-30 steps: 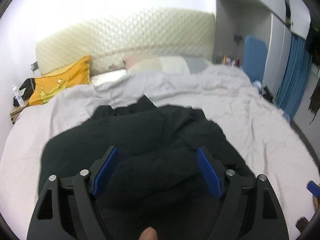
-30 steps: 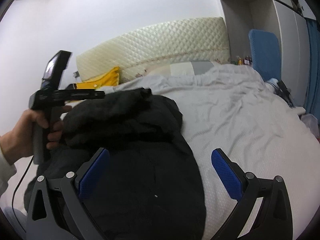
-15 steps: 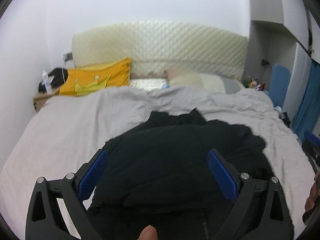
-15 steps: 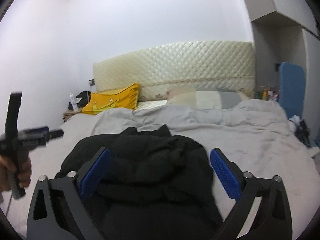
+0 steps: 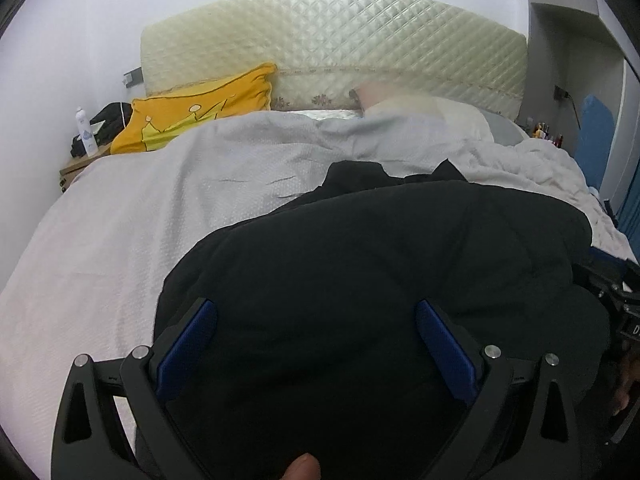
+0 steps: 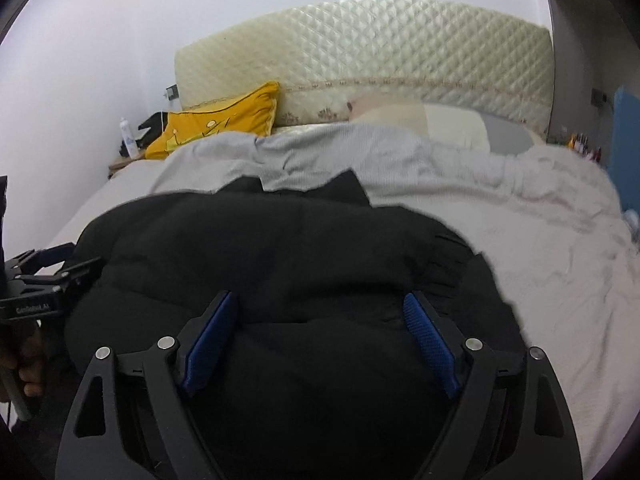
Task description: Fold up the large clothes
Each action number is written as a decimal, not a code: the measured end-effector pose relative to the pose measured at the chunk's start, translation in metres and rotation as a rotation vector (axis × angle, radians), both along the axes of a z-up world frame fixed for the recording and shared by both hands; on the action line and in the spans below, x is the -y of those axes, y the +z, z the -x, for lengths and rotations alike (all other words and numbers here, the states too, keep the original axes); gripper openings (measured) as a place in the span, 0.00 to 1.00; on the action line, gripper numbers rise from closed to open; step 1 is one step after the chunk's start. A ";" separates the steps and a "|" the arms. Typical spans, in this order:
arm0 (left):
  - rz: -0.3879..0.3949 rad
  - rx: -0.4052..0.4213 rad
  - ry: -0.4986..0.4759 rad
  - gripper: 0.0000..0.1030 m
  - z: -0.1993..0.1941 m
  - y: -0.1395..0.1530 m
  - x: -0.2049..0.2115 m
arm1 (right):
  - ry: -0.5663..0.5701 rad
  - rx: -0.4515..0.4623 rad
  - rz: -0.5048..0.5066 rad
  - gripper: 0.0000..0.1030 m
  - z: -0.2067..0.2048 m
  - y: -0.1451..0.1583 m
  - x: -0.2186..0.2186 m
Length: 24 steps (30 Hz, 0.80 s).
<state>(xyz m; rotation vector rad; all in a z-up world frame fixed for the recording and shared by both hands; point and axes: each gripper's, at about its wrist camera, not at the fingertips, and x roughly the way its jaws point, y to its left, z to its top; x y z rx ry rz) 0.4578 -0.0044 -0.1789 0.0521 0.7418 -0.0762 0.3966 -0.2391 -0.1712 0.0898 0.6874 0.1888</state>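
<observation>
A large black padded garment lies bunched on the grey bedcover. In the left wrist view my left gripper hovers low over the garment's near left part, jaws wide open, with dark fabric under and between its blue pads. In the right wrist view my right gripper sits over the same garment at its near right part. Its jaws are closing, with fabric between the pads, which do not press on it. Each gripper shows at the edge of the other's view: left gripper, right gripper.
A quilted cream headboard stands at the far end with a yellow pillow and a pale pillow. A bedside table with a bottle is at far left. A blue chair stands at the right.
Both grippers have come down and closer over the black garment, which now fills more of each view. The left jaws have widened; the right jaws have narrowed.
</observation>
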 end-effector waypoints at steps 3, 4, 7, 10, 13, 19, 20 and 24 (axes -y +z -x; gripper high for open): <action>0.002 -0.002 -0.005 0.98 -0.008 -0.011 0.002 | -0.006 0.014 0.012 0.82 -0.003 -0.011 -0.003; 0.006 -0.004 -0.003 0.99 -0.012 -0.016 0.002 | -0.007 0.015 0.020 0.82 -0.005 -0.015 -0.004; 0.003 -0.002 -0.002 1.00 -0.019 -0.028 0.004 | -0.008 0.013 0.034 0.83 -0.012 -0.025 -0.007; 0.002 -0.008 0.002 1.00 -0.025 -0.034 0.006 | -0.004 -0.008 0.031 0.84 -0.021 -0.036 -0.007; -0.004 -0.024 0.008 1.00 -0.036 -0.042 0.009 | -0.001 -0.026 0.032 0.84 -0.033 -0.046 -0.006; -0.002 -0.068 0.029 1.00 -0.039 -0.040 0.013 | -0.022 -0.104 0.076 0.84 -0.045 -0.049 -0.012; 0.000 -0.071 0.030 1.00 -0.037 -0.038 0.012 | -0.023 -0.123 0.071 0.84 -0.044 -0.046 -0.012; 0.005 -0.082 0.042 0.99 -0.014 -0.013 0.011 | -0.021 -0.125 0.007 0.82 -0.021 -0.013 -0.005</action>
